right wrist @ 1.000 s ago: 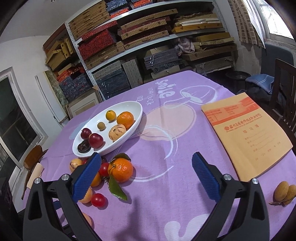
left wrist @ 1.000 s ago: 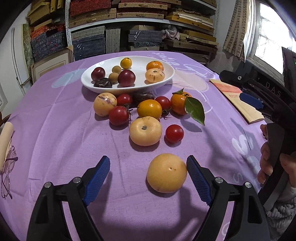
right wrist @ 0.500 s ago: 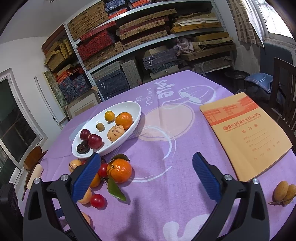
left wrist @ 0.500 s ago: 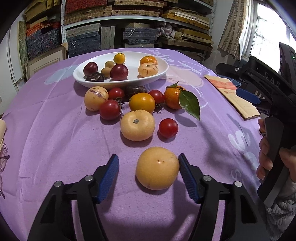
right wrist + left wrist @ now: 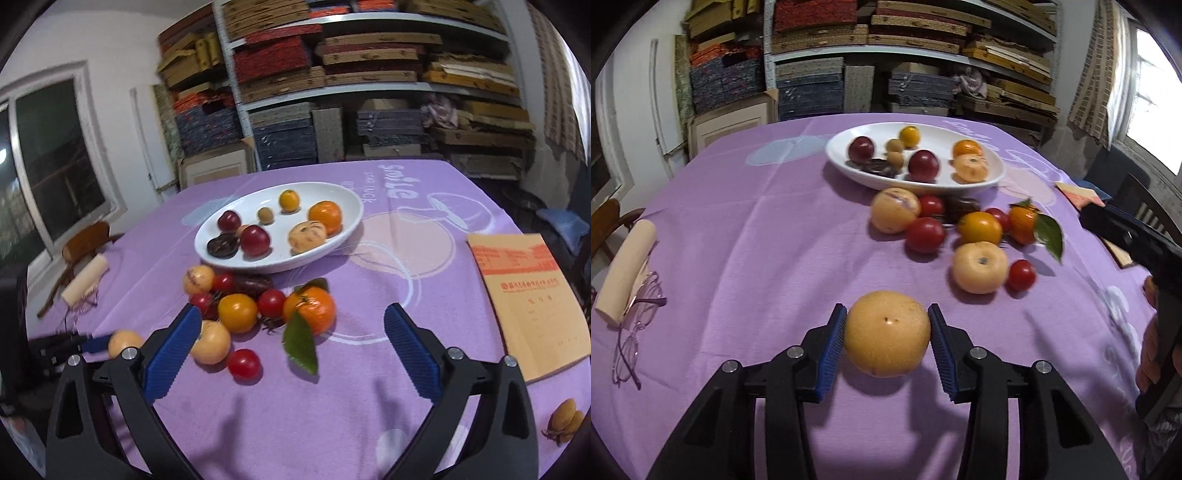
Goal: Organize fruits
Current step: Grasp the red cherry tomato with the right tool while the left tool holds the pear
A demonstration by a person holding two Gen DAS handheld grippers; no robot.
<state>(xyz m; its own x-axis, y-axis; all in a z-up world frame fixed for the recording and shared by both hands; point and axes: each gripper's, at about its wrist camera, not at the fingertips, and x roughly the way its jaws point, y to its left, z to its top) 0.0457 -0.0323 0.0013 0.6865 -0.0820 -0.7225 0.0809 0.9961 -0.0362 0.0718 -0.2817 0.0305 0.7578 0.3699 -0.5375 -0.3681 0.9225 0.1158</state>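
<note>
My left gripper is shut on a round yellow pear and holds it just above the purple cloth; the pear also shows in the right wrist view. A white oval plate with several fruits stands at the back, also in the right wrist view. Loose fruits lie in front of it: a pale yellow tomato, red tomatoes, an orange with a leaf. My right gripper is open and empty, above the cloth to the right of the loose fruits.
Glasses and a cream roll lie at the table's left edge. An orange booklet lies on the right. Two small brown fruits sit at the near right. Shelves of stacked boards stand behind the table.
My left gripper closed its pads onto the pear and lifted it slightly, turning left. My right gripper swung left, bringing the loose fruits nearer its centre.
</note>
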